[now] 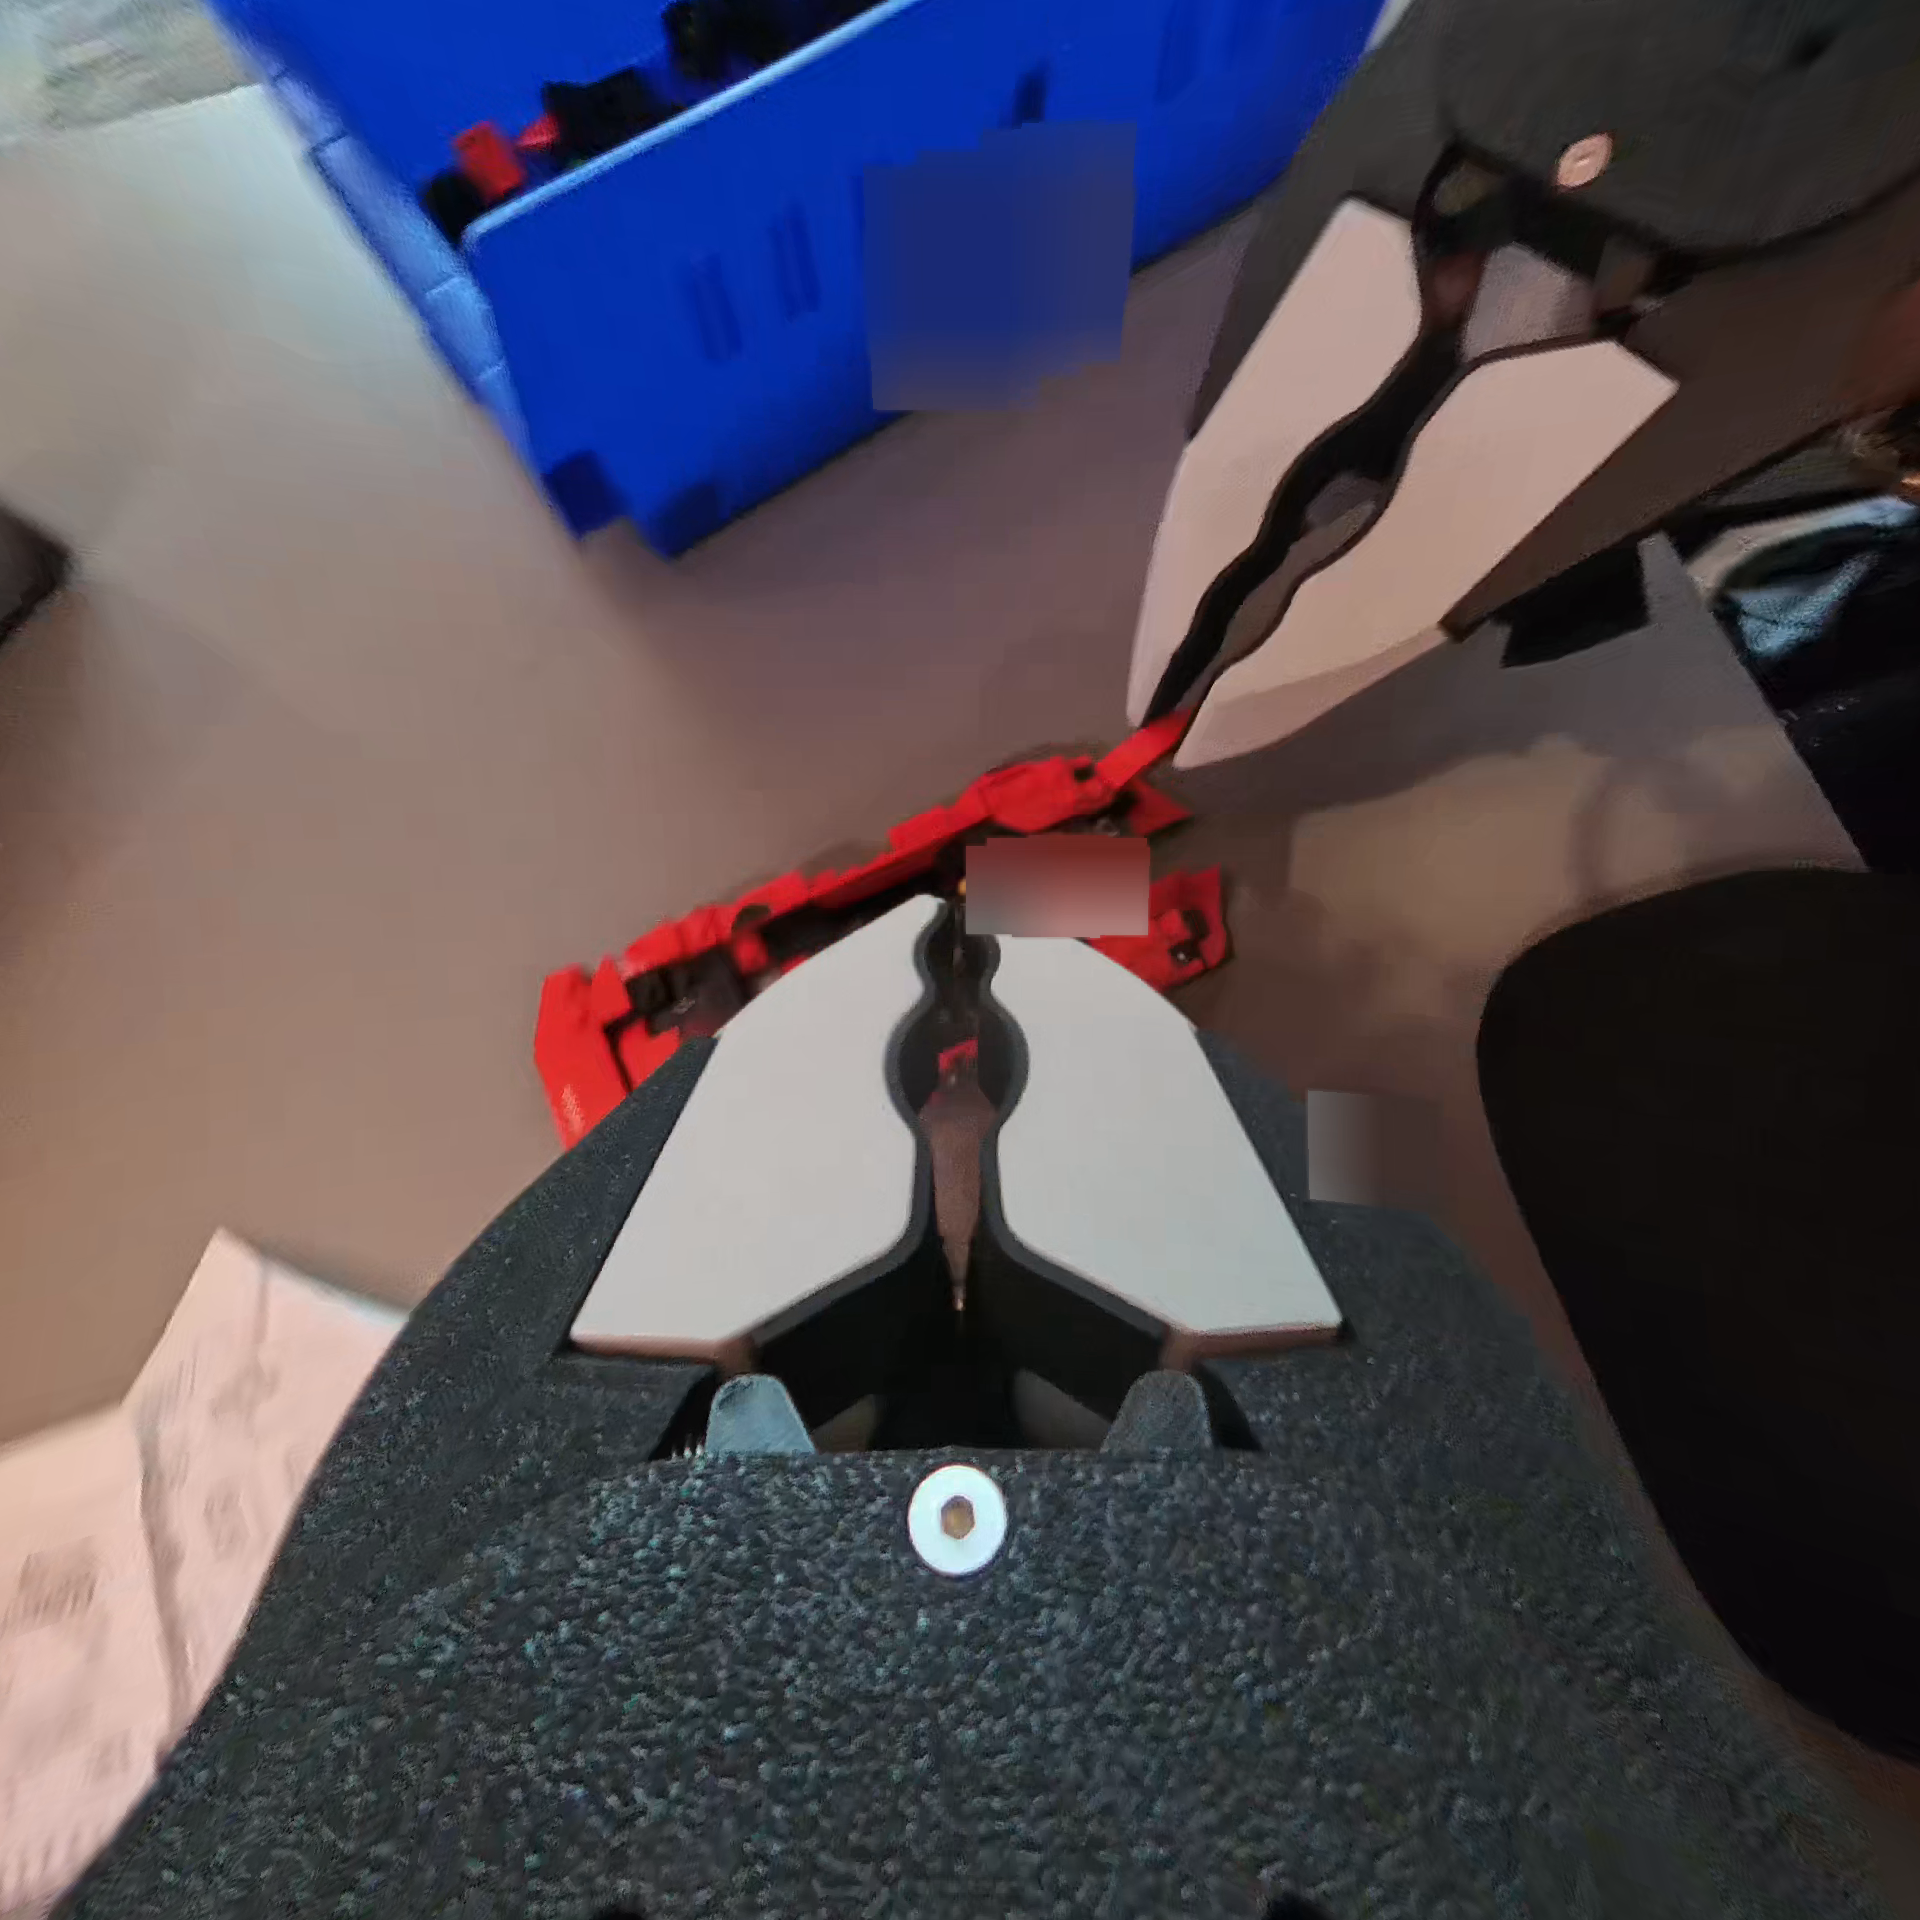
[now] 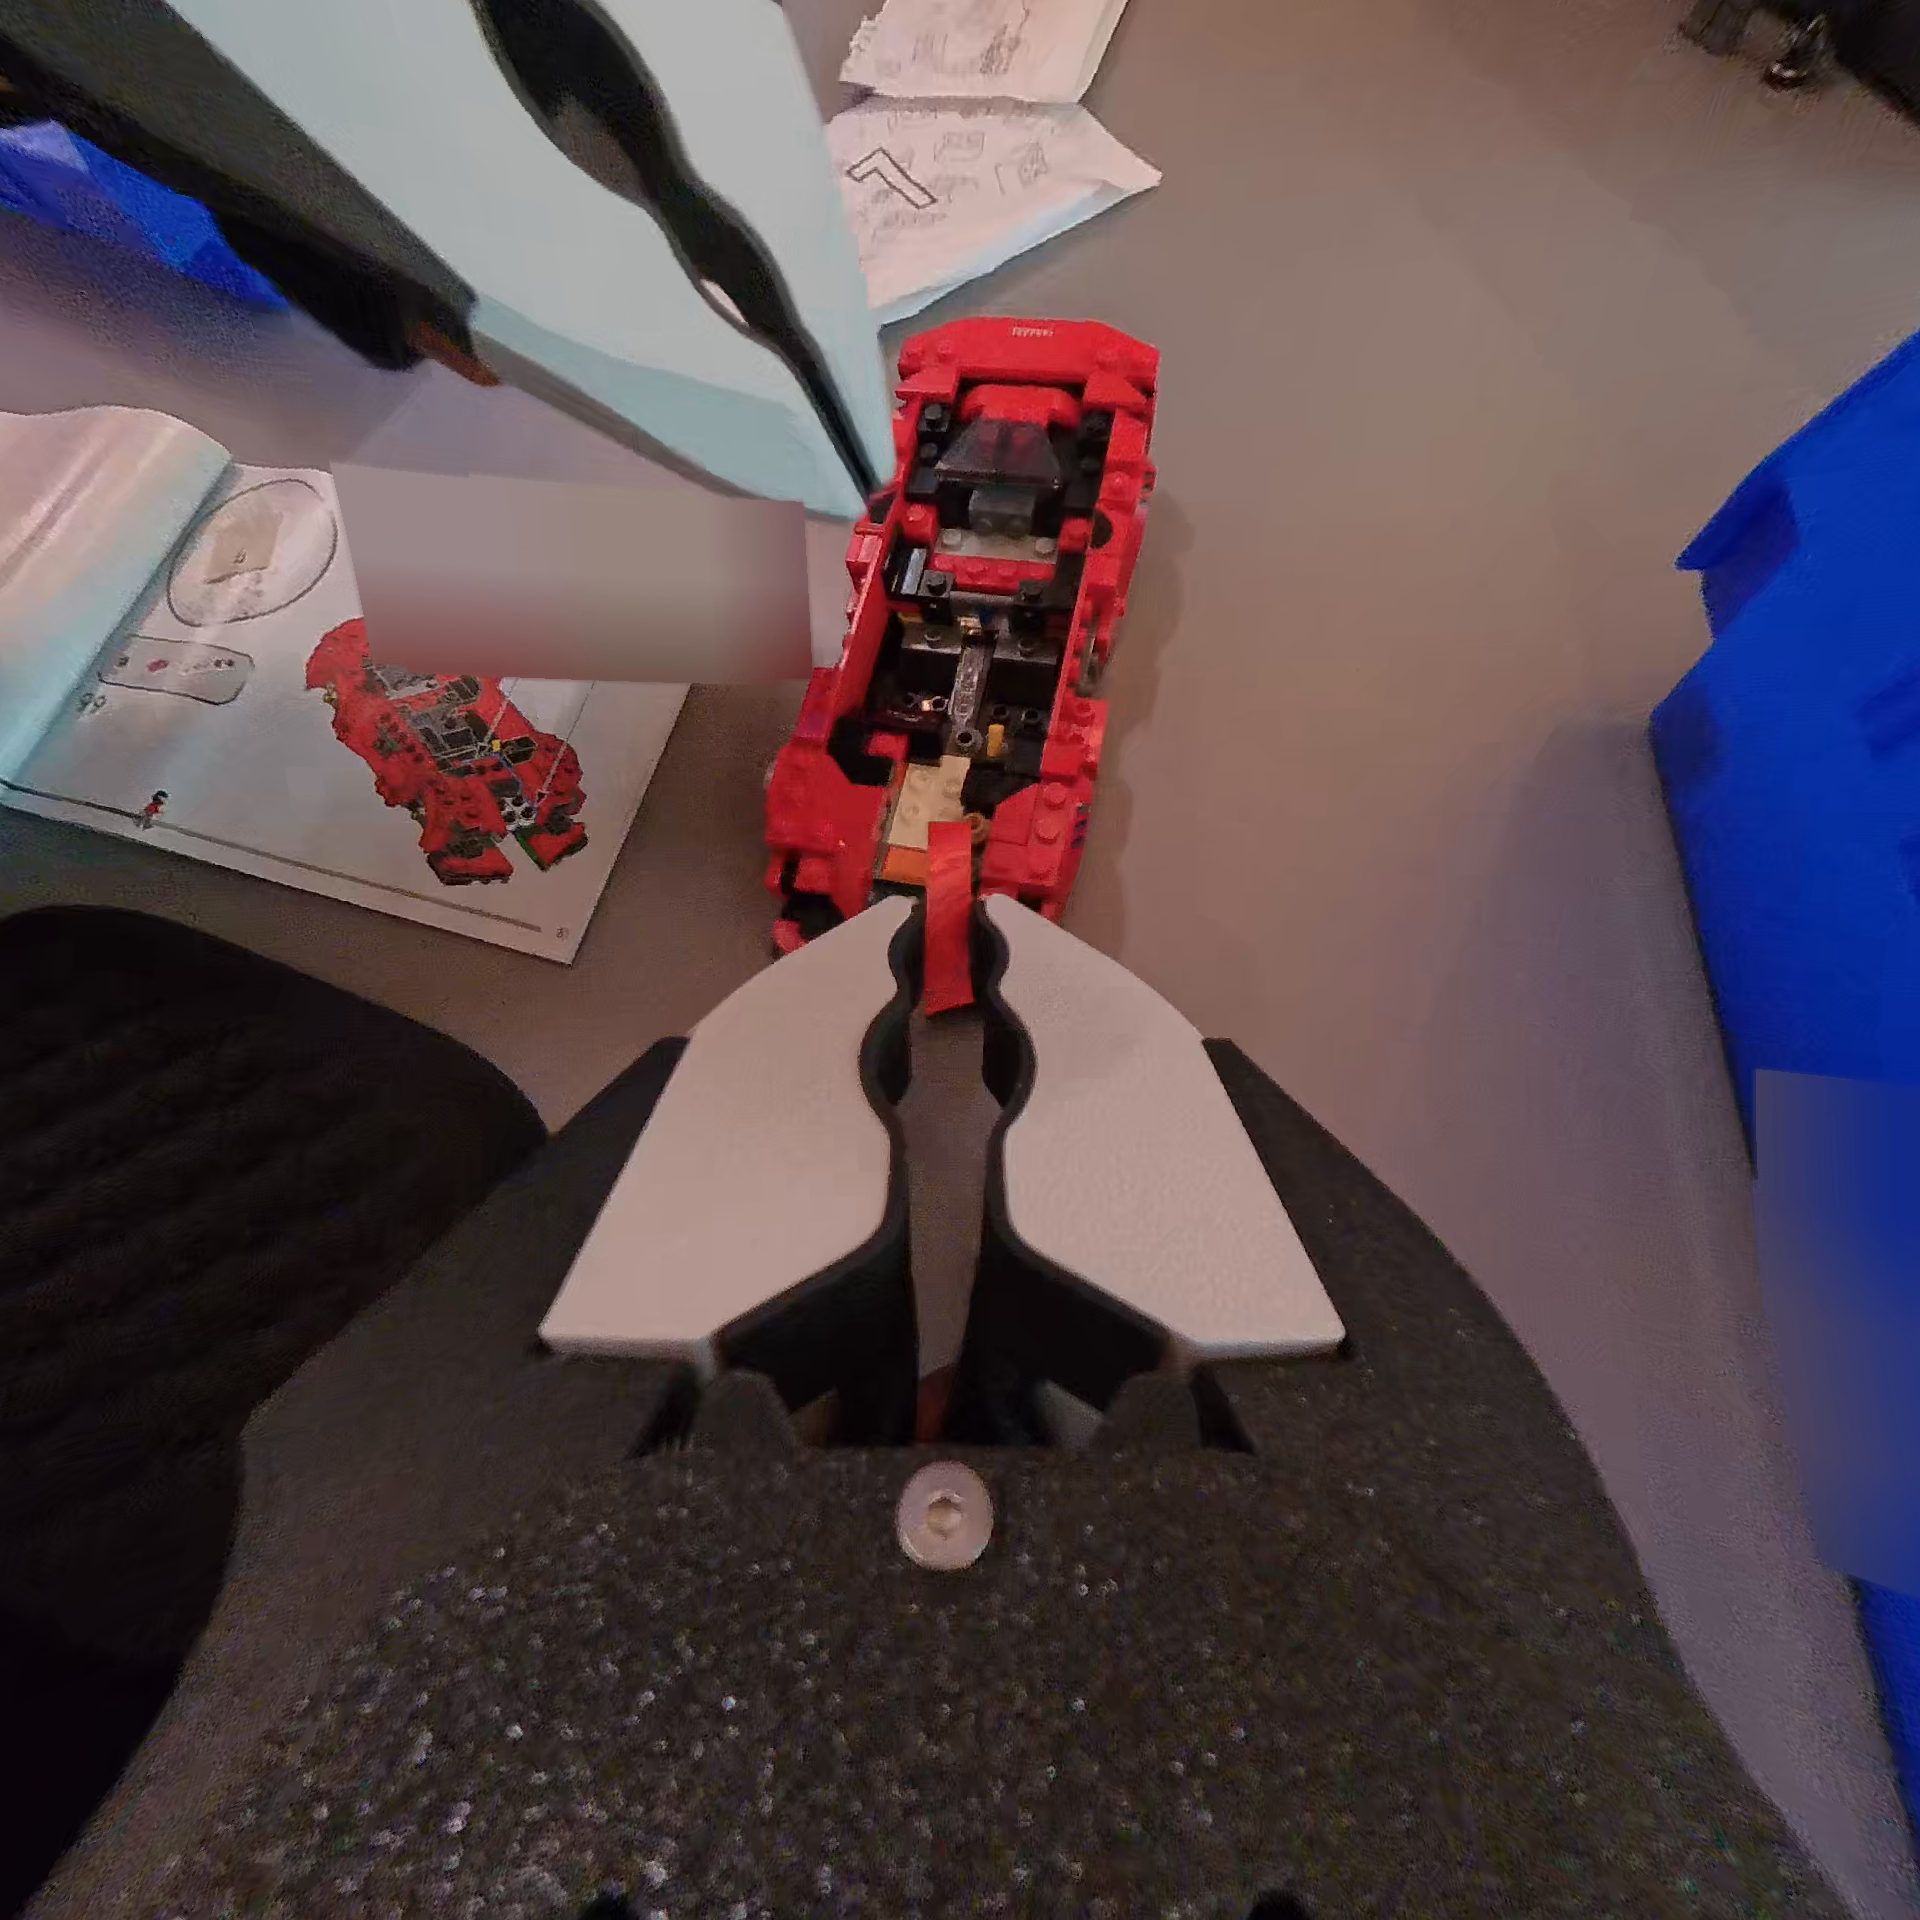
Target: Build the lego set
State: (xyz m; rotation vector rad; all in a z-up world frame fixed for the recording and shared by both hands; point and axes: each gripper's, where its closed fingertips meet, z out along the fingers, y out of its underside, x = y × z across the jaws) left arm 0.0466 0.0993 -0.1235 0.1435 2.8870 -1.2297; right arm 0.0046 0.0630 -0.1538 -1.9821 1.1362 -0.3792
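A partly built red lego car (image 2: 821, 790) lies on the grey table, its open black interior facing up. It also shows in the left wrist view (image 1: 1039, 795). My right gripper (image 2: 948, 909) is shut on a thin flat red piece (image 2: 948, 883) and holds it slanted over the near end of the car. The left wrist view shows this right gripper (image 1: 1169, 727) with the red piece (image 1: 1143, 750) at its tips. My left gripper (image 1: 966, 920) is nearly closed, pinching the car's side wall. In the right wrist view the left gripper's tips (image 2: 878, 483) meet the car's left side.
A blue bin (image 1: 727, 312) with loose black and red parts stands behind the car, and shows at the right in the right wrist view (image 2: 1808, 831). An open instruction booklet (image 2: 312, 727) and loose paper sheets (image 2: 966, 187) lie left of and beyond the car. A dark rounded object (image 2: 208, 1143) sits near left. My hands' fingertips stand some 7 centimeters from each other. My right tips are roughly 15 centimeters from the dark rounded object (image 2: 208, 1143).
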